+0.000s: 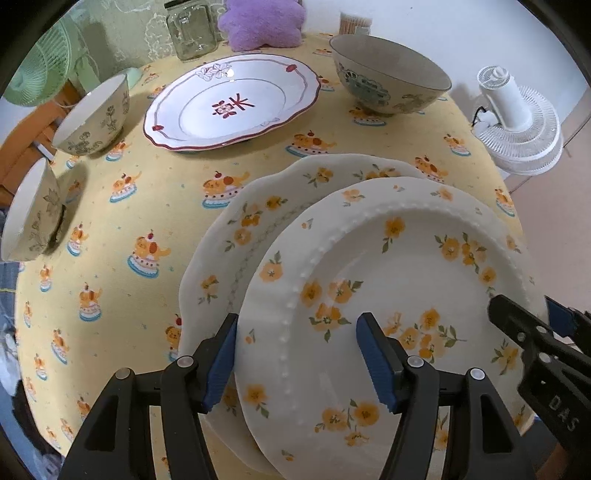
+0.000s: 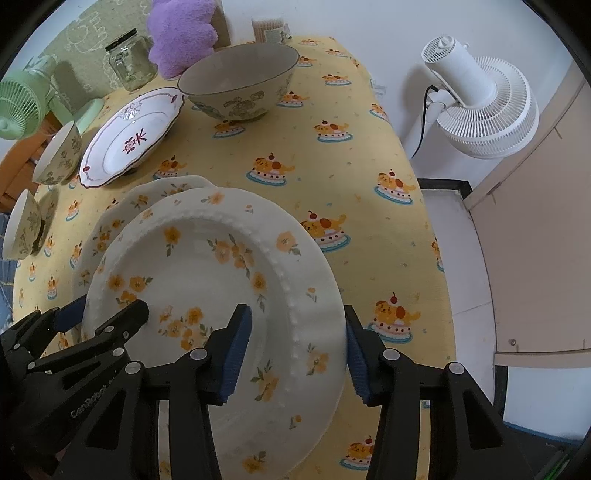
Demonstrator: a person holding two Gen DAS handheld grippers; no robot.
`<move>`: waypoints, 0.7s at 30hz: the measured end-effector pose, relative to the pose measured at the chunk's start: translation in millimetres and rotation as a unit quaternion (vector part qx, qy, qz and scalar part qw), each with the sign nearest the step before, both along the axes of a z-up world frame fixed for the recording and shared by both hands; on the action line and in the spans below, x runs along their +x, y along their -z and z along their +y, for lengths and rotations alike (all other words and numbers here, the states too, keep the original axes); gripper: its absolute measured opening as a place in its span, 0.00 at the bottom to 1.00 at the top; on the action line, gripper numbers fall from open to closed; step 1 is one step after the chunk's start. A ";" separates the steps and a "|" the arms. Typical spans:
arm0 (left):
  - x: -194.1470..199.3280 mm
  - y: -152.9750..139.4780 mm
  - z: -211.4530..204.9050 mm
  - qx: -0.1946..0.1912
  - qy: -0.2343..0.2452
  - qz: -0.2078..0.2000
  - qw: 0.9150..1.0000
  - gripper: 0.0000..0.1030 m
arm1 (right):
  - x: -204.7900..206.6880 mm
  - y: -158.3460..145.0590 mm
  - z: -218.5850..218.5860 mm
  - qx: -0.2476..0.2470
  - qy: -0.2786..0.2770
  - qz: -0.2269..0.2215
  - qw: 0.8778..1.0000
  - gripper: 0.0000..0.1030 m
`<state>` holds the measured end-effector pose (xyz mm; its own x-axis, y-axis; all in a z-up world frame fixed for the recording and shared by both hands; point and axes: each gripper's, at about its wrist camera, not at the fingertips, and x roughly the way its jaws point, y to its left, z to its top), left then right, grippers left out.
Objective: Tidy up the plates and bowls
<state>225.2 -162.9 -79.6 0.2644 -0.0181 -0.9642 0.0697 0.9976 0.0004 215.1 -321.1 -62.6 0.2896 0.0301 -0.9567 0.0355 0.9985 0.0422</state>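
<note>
We hold the left gripper astride the left rim of the beaded flower plate. Its outer finger stands just outside the plate's edge and its inner finger hangs over the well. The jaws are apart and we see no pad pressing on the china, so nothing is grasped.

The right gripper sits astride the opposite rim of that plate in the same way. One finger is over the well, the other is right at the outer edge, and the jaws are likewise released, with the rim between them.

The beaded flower plate lies on top of a scalloped flower plate, shifted to one side so that the lower plate's rim shows on its left and far sides. Both rest on the yellow tablecloth.

Beyond the beaded flower plate, well apart from it, stands a white plate with a red rim. A large patterned bowl is just to the right of that.

To the beaded plate's far left sit two small bowls, one farther off and one nearer.

Farther back still are a glass jar and a purple cushion. A white fan stands off the table to the beaded plate's right, and a green fan far to its left.
</note>
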 end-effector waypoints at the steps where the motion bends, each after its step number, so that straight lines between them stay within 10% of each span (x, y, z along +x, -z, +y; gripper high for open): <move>1: -0.9 -1.3 -4.7 0.020 0.005 -0.007 1.000 0.64 | -0.6 -0.9 0.7 0.003 -0.002 -0.002 1.000 0.48; 21: -14.5 -16.3 19.2 0.007 -0.018 -0.008 1.000 0.79 | -1.4 -7.2 16.7 -0.042 -0.038 -0.001 0.998 0.42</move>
